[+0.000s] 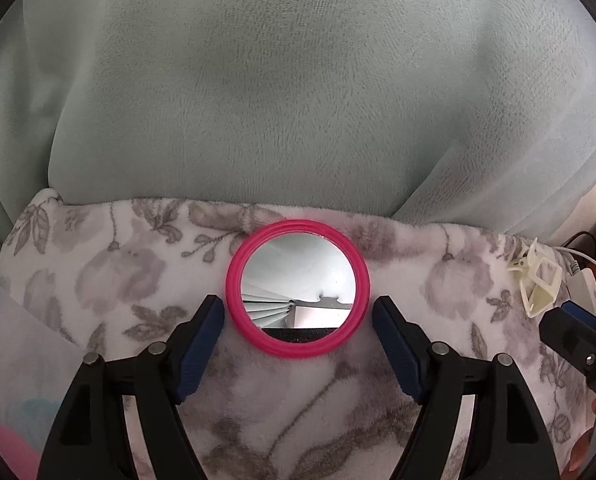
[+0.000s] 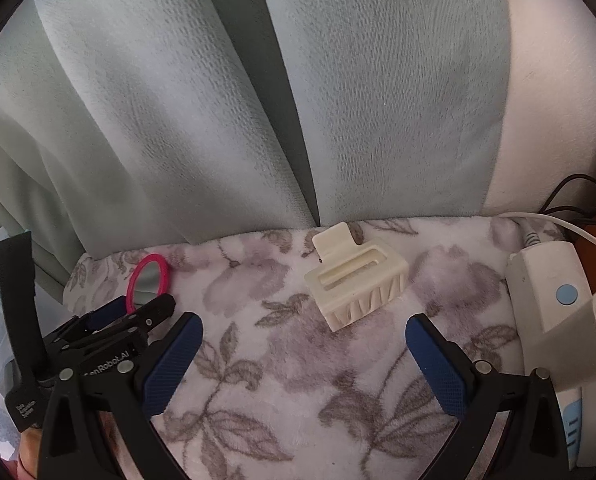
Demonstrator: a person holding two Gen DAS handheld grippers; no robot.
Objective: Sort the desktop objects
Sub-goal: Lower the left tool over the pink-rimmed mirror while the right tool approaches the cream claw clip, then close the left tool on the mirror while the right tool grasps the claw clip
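Left wrist: open left claw [image 1: 298, 312] flanks pink mirror [image 1: 297, 288] on floral cloth [image 1: 97, 280]

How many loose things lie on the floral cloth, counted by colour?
Pink: 1, the round mirror
Cream: 1, the hair claw clip
Total: 2, both on the floral cloth

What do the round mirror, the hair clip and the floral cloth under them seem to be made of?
Mirror: a glossy pink rim, probably plastic, around reflective glass or foil that shows the room.
Hair clip: cream, matte, moulded teeth and slots; likely plastic.
Cloth: soft fleece, by its fuzzy nap, printed with grey flowers.
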